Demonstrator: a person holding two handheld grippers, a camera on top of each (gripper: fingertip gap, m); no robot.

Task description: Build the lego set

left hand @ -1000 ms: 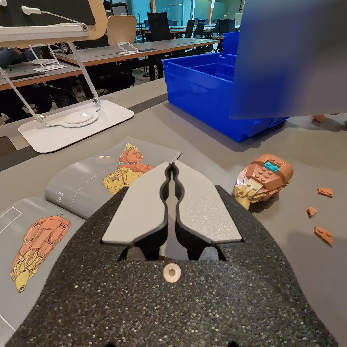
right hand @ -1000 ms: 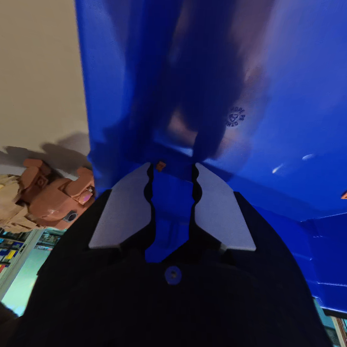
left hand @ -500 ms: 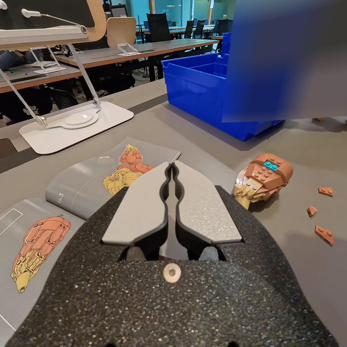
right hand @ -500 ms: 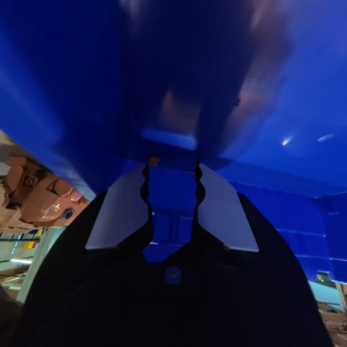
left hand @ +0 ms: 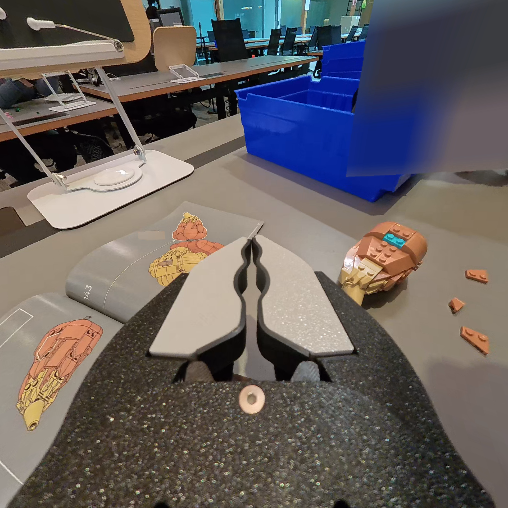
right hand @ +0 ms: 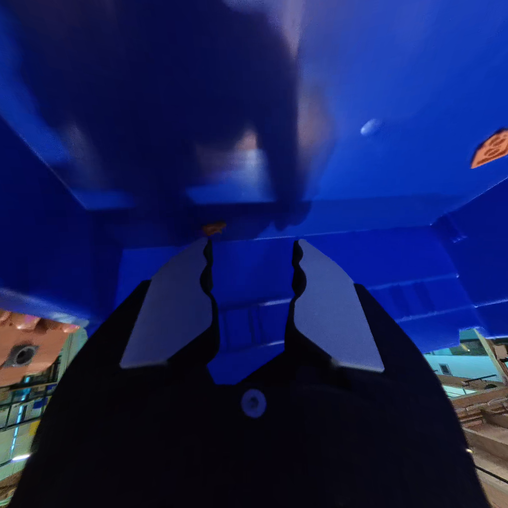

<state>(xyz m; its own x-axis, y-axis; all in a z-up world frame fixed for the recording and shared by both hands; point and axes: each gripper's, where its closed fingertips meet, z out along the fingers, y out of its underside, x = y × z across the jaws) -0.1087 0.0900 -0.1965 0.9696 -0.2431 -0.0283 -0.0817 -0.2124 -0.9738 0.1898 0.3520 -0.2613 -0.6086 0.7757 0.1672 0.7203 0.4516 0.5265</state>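
A brown and tan lego model [left hand: 384,258] lies on the grey table [left hand: 275,198], right of my left gripper [left hand: 251,242], which is shut and empty over the open instruction booklet [left hand: 123,264]. Three loose brown pieces [left hand: 475,338] lie right of the model. My right gripper [right hand: 251,243] is inside a tilted blue bin [right hand: 384,82], its jaws apart with the bin's wall between them. A small orange piece [right hand: 214,228] sits at the left fingertip and another [right hand: 490,151] clings at the far right. The model [right hand: 24,349] shows at the left edge.
A divided blue bin [left hand: 297,137] stands at the back right of the table. A blurred blue shape [left hand: 426,96] hangs above the table's right side. A white lamp base [left hand: 110,187] stands at the back left. Desks and chairs are behind. The gap from one gripper's tips to the other's is roughly 40 cm.
The right wrist view has swung so the bin's inside fills more of it, and the jaws stand a little wider. The blue shape in the left view drifted left. The left gripper has not moved.
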